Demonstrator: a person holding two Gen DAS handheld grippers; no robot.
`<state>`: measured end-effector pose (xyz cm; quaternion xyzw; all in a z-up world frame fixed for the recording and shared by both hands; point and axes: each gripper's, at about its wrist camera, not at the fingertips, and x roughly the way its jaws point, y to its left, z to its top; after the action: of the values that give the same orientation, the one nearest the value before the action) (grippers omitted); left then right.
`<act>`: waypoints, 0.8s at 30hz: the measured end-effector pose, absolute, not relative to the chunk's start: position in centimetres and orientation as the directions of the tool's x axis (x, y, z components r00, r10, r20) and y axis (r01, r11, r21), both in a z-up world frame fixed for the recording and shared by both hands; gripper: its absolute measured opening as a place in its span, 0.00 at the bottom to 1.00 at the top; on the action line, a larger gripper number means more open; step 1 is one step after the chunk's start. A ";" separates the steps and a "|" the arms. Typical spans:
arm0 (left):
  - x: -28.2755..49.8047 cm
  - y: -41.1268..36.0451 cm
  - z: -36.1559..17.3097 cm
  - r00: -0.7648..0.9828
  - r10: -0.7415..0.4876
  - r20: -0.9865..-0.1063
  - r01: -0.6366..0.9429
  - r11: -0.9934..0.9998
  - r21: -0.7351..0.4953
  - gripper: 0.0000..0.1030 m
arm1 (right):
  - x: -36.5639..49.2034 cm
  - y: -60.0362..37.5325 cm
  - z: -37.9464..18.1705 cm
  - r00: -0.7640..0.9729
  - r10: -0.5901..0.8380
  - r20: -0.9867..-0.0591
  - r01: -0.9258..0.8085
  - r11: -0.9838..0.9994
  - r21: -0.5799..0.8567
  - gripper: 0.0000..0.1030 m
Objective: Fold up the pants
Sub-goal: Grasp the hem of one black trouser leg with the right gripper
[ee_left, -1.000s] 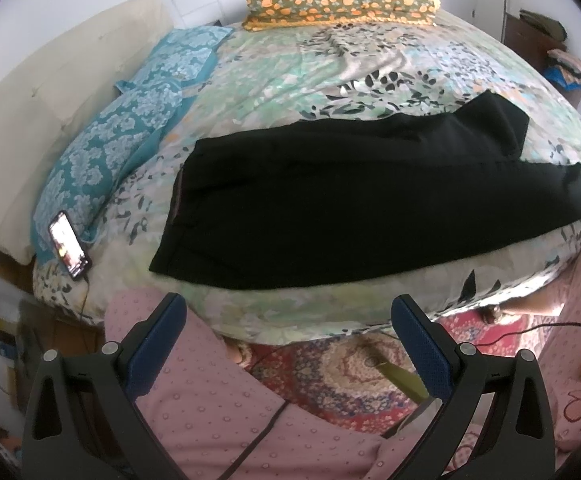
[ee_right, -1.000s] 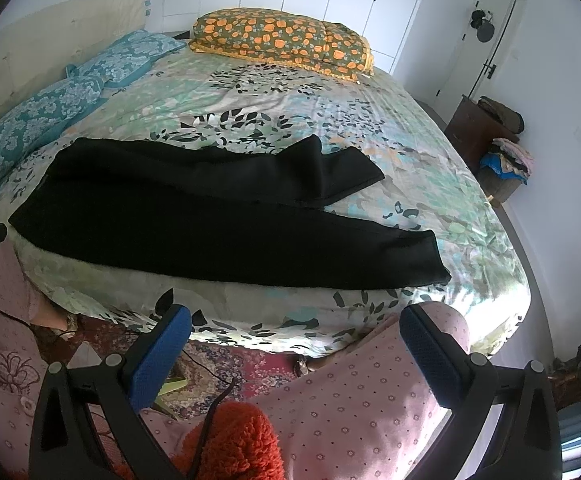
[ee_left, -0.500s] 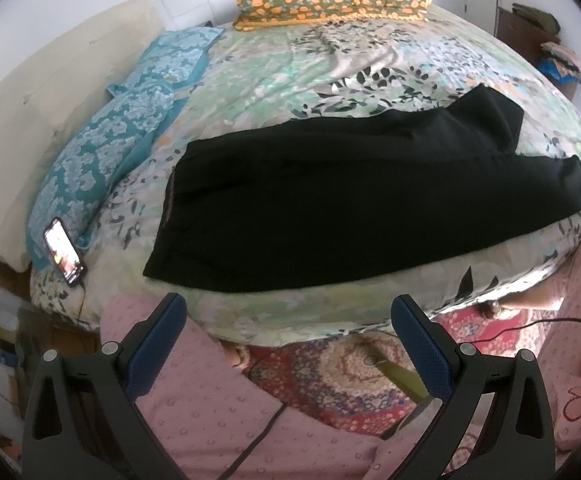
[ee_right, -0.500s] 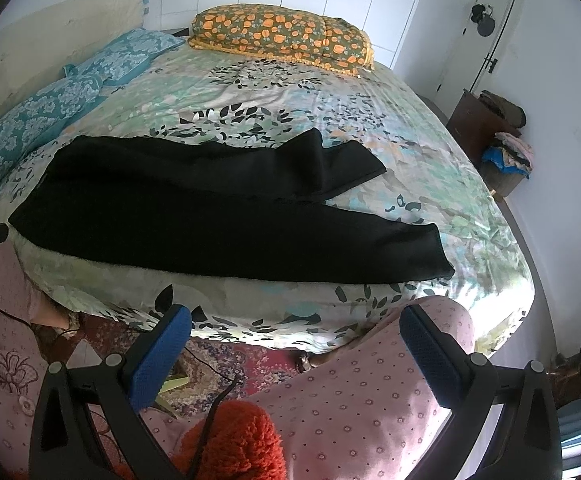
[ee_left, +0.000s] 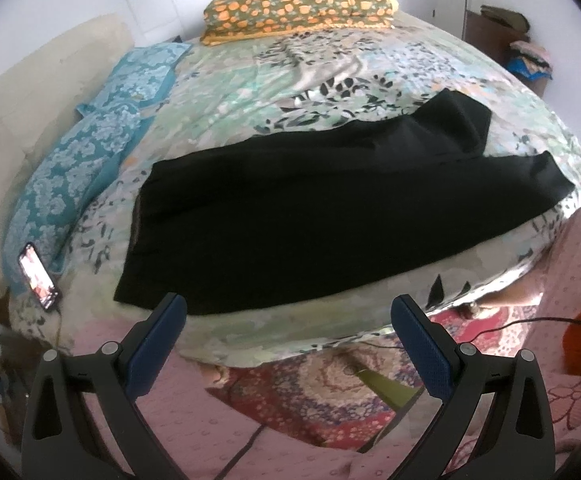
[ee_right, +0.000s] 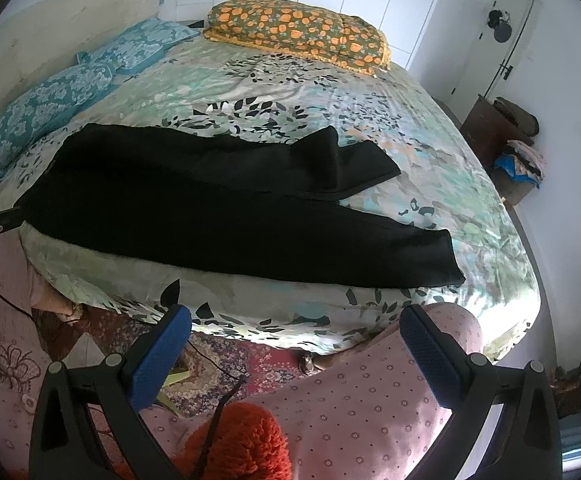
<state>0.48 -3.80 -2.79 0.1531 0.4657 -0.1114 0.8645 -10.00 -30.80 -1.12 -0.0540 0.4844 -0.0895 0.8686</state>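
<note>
Pants (ee_left: 330, 216) flat along bed's (ee_left: 290, 80) near edge, beyond both gaping, empty grippers (ee_left: 288, 314) (ee_right: 296, 326). Door (ee_right: 490, 40) in right view only.

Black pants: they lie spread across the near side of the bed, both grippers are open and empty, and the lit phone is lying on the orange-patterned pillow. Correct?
Not quite. The phone lies by the teal pillow at the bed's left edge, as the left wrist view shows; the orange-patterned pillow is at the far end. The black pants are spread out, and the left gripper and right gripper are open and empty.
</note>
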 end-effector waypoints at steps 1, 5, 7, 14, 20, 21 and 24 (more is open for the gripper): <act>0.5 -3.8 -2.8 0.540 -0.060 -0.840 0.339 0.928 0.152 0.99 | -10.0 -30.8 -1.1 0.514 -0.208 -0.832 0.098 0.978 -0.183 1.00; 0.6 -4.1 -2.9 0.521 -0.115 -0.846 0.375 0.921 0.106 0.99 | -9.9 -31.0 -1.0 0.511 -0.227 -0.829 0.117 0.974 -0.195 1.00; 0.6 -4.4 -3.0 0.515 -0.129 -0.848 0.391 0.915 0.098 0.99 | -9.9 -31.7 -0.9 0.509 -0.243 -0.826 0.147 0.970 -0.194 1.00; 2.6 -4.6 -2.5 0.540 -0.140 -0.830 0.379 0.921 0.092 0.99 | -8.8 -32.5 0.8 0.605 -0.179 -0.776 0.127 0.984 -0.128 1.00; 7.7 -3.7 -0.4 0.576 -0.271 -0.771 0.329 0.940 -0.084 0.99 | -2.9 -35.2 2.8 0.734 0.071 -0.676 -0.025 0.997 0.078 1.00; 8.8 -3.6 -0.2 0.574 -0.291 -0.765 0.322 0.940 -0.116 0.99 | -1.1 -36.0 2.6 0.729 0.086 -0.679 -0.051 0.996 0.072 1.00; 11.1 -3.3 0.2 0.586 -0.292 -0.756 0.286 0.947 -0.144 0.99 | 5.2 -39.3 0.7 0.638 0.227 -0.736 -0.196 0.972 0.129 1.00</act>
<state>11.13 -3.29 0.16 -0.0036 0.4252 -0.1622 0.8904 5.24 -39.27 0.70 0.0186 0.4091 0.1169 0.9048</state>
